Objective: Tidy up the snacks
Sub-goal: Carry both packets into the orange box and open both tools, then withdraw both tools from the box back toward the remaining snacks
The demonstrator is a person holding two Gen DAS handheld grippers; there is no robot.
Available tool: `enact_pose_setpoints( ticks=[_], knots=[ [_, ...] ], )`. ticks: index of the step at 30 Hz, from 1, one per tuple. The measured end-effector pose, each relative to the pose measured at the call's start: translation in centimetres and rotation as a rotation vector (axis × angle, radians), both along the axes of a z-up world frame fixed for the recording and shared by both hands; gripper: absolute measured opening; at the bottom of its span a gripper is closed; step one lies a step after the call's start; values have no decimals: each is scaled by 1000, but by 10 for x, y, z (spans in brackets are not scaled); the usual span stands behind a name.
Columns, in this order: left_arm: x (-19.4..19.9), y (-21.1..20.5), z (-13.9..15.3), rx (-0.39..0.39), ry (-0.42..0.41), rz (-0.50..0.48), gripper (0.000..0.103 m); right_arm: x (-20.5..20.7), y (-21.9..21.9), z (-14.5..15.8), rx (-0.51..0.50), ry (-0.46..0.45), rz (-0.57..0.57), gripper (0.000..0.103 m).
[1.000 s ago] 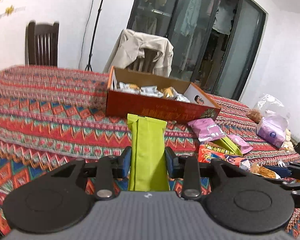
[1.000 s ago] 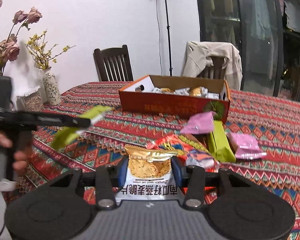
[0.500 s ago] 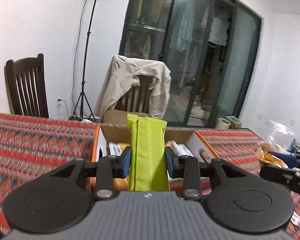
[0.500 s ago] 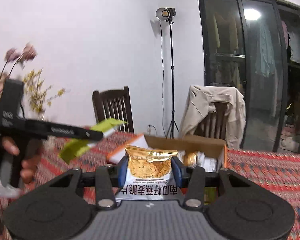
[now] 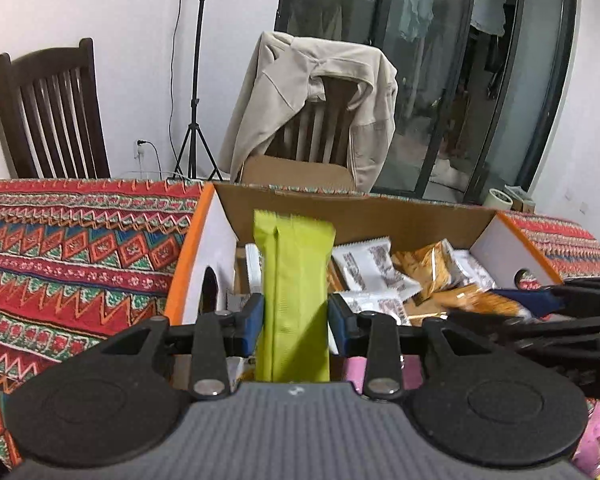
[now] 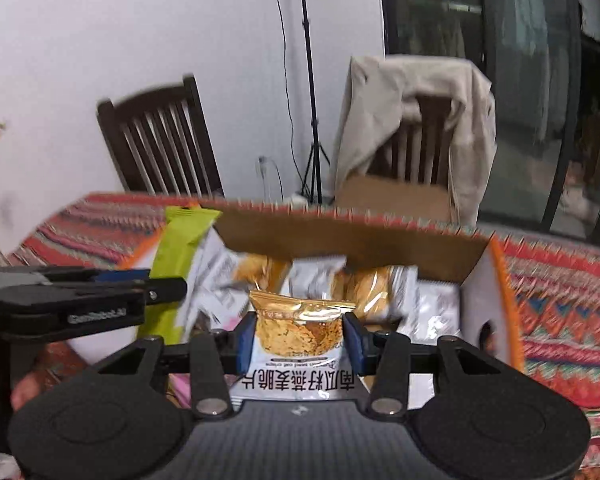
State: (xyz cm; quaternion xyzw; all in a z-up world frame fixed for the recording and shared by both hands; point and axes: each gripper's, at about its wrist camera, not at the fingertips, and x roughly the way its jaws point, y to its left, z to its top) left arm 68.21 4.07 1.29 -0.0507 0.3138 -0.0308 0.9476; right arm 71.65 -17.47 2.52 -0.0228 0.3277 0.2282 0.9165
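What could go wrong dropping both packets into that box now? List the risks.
1. The left gripper and right gripper crowd over the same cardboard box; the tools could knock together.
2. The green packet hangs near the box's left wall; released there, it might catch the rim.
3. The box already holds loose snack packets, so the gold oat-crisp packet may perch on top and slide.

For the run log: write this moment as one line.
left tool: shut on green packet | right tool: shut on gold packet | both over box

Home dining room, patterned tablecloth (image 5: 80,248), wooden chairs (image 5: 48,112), jacket (image 5: 312,96) over one, glass sliding doors (image 5: 480,72)
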Motion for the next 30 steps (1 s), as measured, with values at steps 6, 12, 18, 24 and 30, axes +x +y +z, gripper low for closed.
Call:
enact_pose_setpoints(
  ticks=[6,12,18,24,30],
  knots=[
    [-8,4,-1,6,-9,-34,58,8,20,-32,-49,63,23,46],
    [-28,13,20,-4,-23,-25,61,-12,15,-19,-56,38,25,56],
    [-74,17,61,29,-85,-42,67,-43,-10,27,-52,-41,10,59],
    [-155,16,99,32,-171,-67,75,-110,-48,80,-52,-152,6,69],
    [-249,4,115,14,-255,-128,83,-207,-94,100,-17,-246,-2,81]
  ],
)
